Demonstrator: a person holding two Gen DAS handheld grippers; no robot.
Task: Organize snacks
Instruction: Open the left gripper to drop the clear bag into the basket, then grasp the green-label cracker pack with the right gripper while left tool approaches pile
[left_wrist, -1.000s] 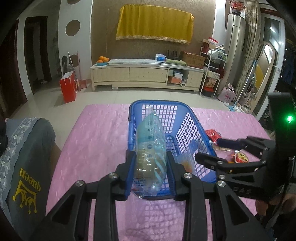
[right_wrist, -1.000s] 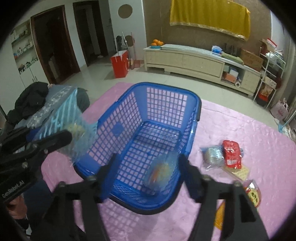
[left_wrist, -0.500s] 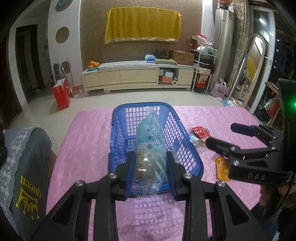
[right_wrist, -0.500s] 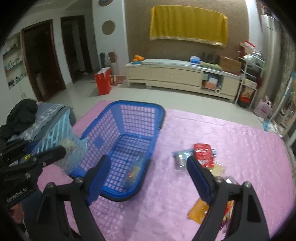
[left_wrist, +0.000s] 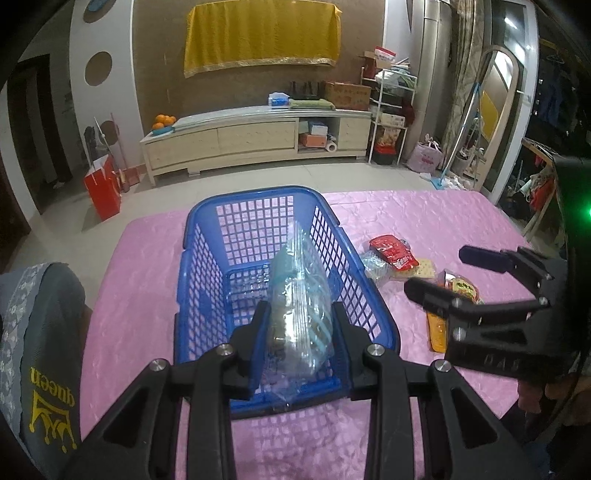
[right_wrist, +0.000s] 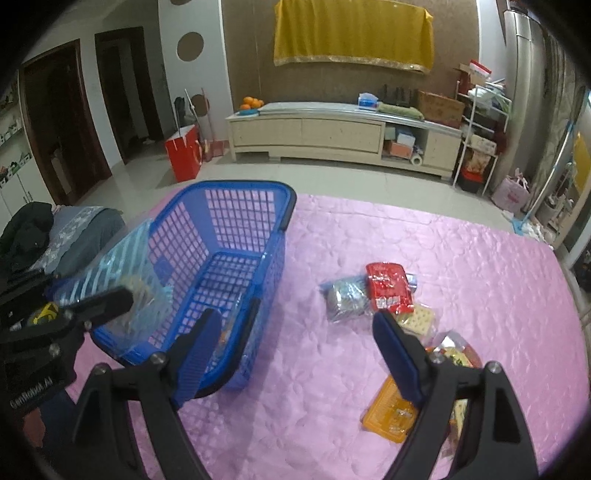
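Plainly, the left tongs (left_wrist: 298, 334) are clamped narrow on a clear snack bag with pale blue stripes (left_wrist: 299, 295), holding it upright over the near end of the blue basket (left_wrist: 258, 199); the bag's lower edge hangs down past the pads, and what is inside reads only as brownish lumps through the wrinkled film. Its print is too blurred to read. The basket stands on the pink-covered bench (right_wrist: 369, 240), directly ahead of the left tongs and to the left of the right ones.

The right tongs (right_wrist: 295, 350) stand wide with nothing between the pads, their jaws having just been opening. Between and ahead of them lies bare pink cloth; one small packet with an orange tint (right_wrist: 225, 332) lies inside the basket behind its mesh wall, half hidden by the left pad. Just ahead of the right pad lie a silvery bag (right_wrist: 345, 299), a red packet (right_wrist: 388, 291) overlapping it, and a cracker pack (right_wrist: 419, 319). An orange packet (right_wrist: 389, 417) and a yellow-labelled one (right_wrist: 456, 350) are partly covered by the right finger.
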